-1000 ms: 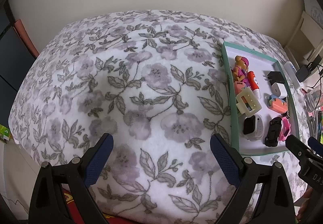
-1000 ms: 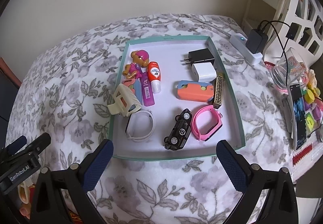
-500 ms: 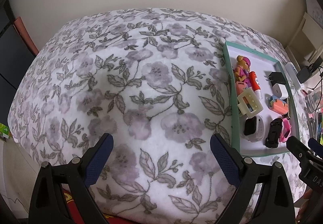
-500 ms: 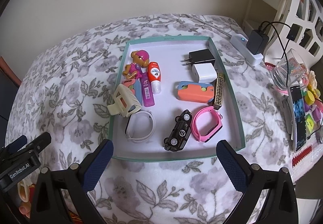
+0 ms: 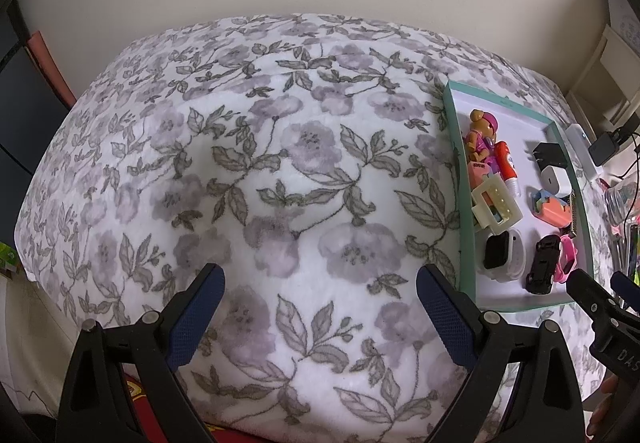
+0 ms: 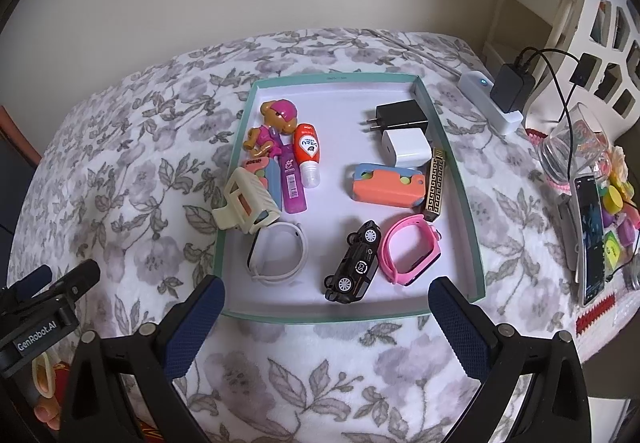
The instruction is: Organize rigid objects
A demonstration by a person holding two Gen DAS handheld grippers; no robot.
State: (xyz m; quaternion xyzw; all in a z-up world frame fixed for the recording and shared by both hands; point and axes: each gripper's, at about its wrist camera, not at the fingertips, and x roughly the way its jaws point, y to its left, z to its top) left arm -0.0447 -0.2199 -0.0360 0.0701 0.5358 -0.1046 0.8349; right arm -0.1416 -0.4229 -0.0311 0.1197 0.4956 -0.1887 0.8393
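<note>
The 2 fisheye views look forward and down from the near edge of the flower-patterned bed [image 5: 280, 171]. The left wrist view faces bare blanket, with the green-rimmed tray [image 5: 464, 235] far right. The right wrist view sits nearer, centred over that tray [image 6: 468, 227]. Both share it, and each catches the other claw at its edge.

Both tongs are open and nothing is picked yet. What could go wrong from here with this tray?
1. The toy car leans on the pink watch; grabbing either may drag the other.
2. The cream clip overhangs the tray wall and could tip onto the blanket if nudged.
3. The right tongs hover wide open; closing on the packed tube cluster could catch neighbours.
</note>
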